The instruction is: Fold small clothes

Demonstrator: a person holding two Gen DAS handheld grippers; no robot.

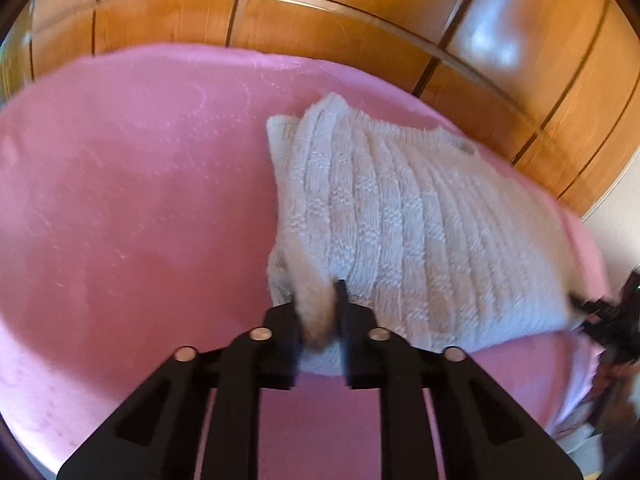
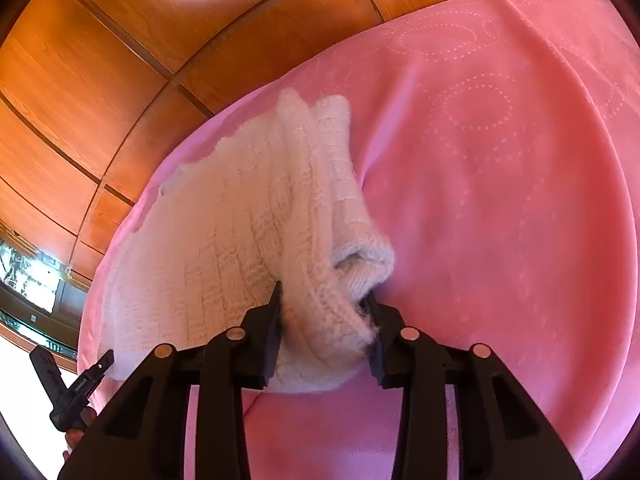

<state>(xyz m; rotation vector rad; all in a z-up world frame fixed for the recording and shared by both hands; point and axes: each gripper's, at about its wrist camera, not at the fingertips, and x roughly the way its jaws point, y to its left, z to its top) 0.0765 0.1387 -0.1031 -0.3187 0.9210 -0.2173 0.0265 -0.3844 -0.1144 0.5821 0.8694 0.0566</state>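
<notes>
A white knitted sweater point(image 1: 420, 232) lies partly folded on the pink cloth point(image 1: 140, 200). My left gripper point(image 1: 318, 300) is shut on the sweater's near hem at its left corner. In the right wrist view my right gripper point(image 2: 324, 304) is shut on a thick bunch of the same sweater point(image 2: 224, 248) at its near right corner, with a folded sleeve end point(image 2: 360, 260) just beyond the fingers. The right gripper shows at the right edge of the left wrist view point(image 1: 600, 312); the left gripper shows at the lower left of the right wrist view point(image 2: 80, 384).
A glossy wooden panelled wardrobe point(image 1: 360, 20) stands just behind the pink surface, also in the right wrist view point(image 2: 100, 60). The pink cloth point(image 2: 500, 200) stretches far to the right of the sweater. A dark screen or window point(image 2: 32, 280) is at the far left.
</notes>
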